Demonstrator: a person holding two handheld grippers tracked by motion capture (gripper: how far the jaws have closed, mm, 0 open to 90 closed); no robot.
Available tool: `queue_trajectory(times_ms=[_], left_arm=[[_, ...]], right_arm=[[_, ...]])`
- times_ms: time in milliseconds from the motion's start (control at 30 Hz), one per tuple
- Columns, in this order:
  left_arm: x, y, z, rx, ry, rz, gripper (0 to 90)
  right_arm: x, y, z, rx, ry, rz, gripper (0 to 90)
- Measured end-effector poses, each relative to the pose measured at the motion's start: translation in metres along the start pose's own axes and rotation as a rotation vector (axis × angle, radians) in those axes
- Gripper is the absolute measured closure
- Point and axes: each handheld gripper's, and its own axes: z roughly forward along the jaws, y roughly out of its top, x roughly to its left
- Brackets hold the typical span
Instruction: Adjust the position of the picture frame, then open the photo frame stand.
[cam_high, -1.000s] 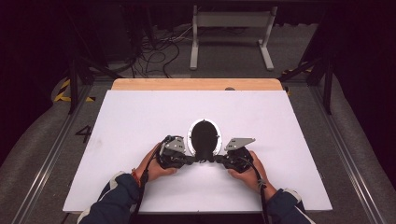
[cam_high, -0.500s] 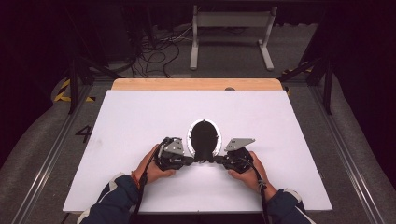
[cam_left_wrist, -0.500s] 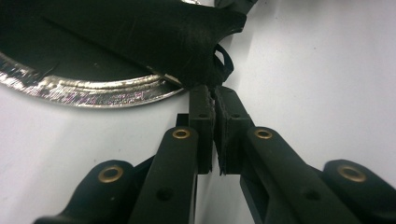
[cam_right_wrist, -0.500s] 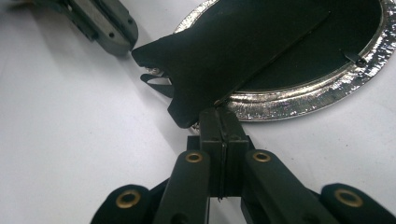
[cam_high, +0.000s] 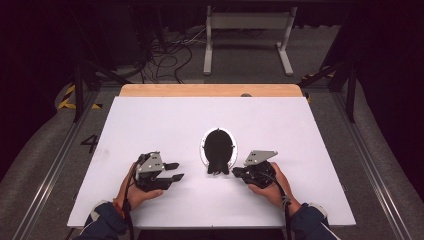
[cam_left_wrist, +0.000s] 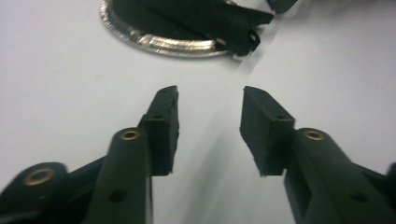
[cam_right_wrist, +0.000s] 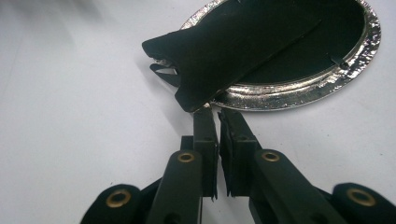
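An oval silver-rimmed dish (cam_high: 203, 150) lies at the middle of the white table (cam_high: 150, 120). A flat black piece (cam_high: 218, 150) lies across it, its near end sticking out over the rim. My left gripper (cam_high: 179, 170) lies well to the left of the dish. Its jaws have just been opening and stand open with nothing between them (cam_left_wrist: 209, 93), pointing toward the dish rim (cam_left_wrist: 154, 43) and the black piece (cam_left_wrist: 201, 14). My right gripper (cam_high: 234, 172) rests at the dish's near right. Its jaws are shut (cam_right_wrist: 215, 112), tips just under the black piece's corner (cam_right_wrist: 233, 46) beside the rim (cam_right_wrist: 289, 95).
A wooden strip (cam_high: 210, 90) runs along the table's far edge. Beyond it a white metal frame (cam_high: 247, 40) and loose cables (cam_high: 165, 55) lie on the floor. Metal rails (cam_high: 55, 165) flank the table on both sides.
My left gripper has pulled away from the dish to the left and its jaws have opened. The right gripper has stayed at the dish's near edge.
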Motion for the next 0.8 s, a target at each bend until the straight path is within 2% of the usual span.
queue_trajectory(times_ms=[33, 67, 133, 233, 267, 333, 467, 633, 733, 800], left_arm=[[0.0, 0.0, 0.0, 0.0, 0.0, 0.0, 52.0], [-0.001, -0.008, -0.009, -0.008, 0.038, -0.011, 49.2], [-0.003, -0.016, -0.017, -0.017, 0.071, -0.015, 48.6], [-0.005, -0.023, -0.023, -0.009, 0.09, -0.017, 42.5], [-0.006, -0.032, -0.03, 0.008, 0.13, -0.029, 40.2], [-0.006, -0.039, -0.035, 0.011, 0.15, -0.054, 34.9], [-0.006, -0.054, -0.049, 0.02, 0.214, -0.087, 25.2], [-0.004, -0.069, -0.068, -0.002, 0.257, -0.155, 18.9], [-0.002, -0.074, -0.073, 0.003, 0.275, -0.18, 16.5], [-0.002, -0.075, -0.074, 0.001, 0.281, -0.18, 16.1]], right_arm=[[0.0, 0.0, 0.0, 0.0, 0.0, 0.0, 85.7], [0.001, -0.001, -0.002, 0.003, 0.003, -0.01, 84.8], [0.003, -0.002, -0.004, 0.007, 0.017, -0.016, 83.6], [0.006, -0.003, -0.005, 0.011, 0.018, -0.025, 81.0], [0.006, -0.003, -0.006, 0.012, 0.02, -0.027, 80.3], [0.006, -0.004, -0.006, 0.013, 0.012, -0.02, 78.1], [0.004, -0.009, -0.006, 0.005, 0.032, -0.002, 75.0], [0.006, -0.014, -0.006, 0.018, 0.019, -0.001, 72.4], [0.005, -0.014, -0.005, 0.019, 0.008, -0.004, 69.7], [0.005, -0.014, -0.005, 0.017, 0.006, -0.004, 69.0]])
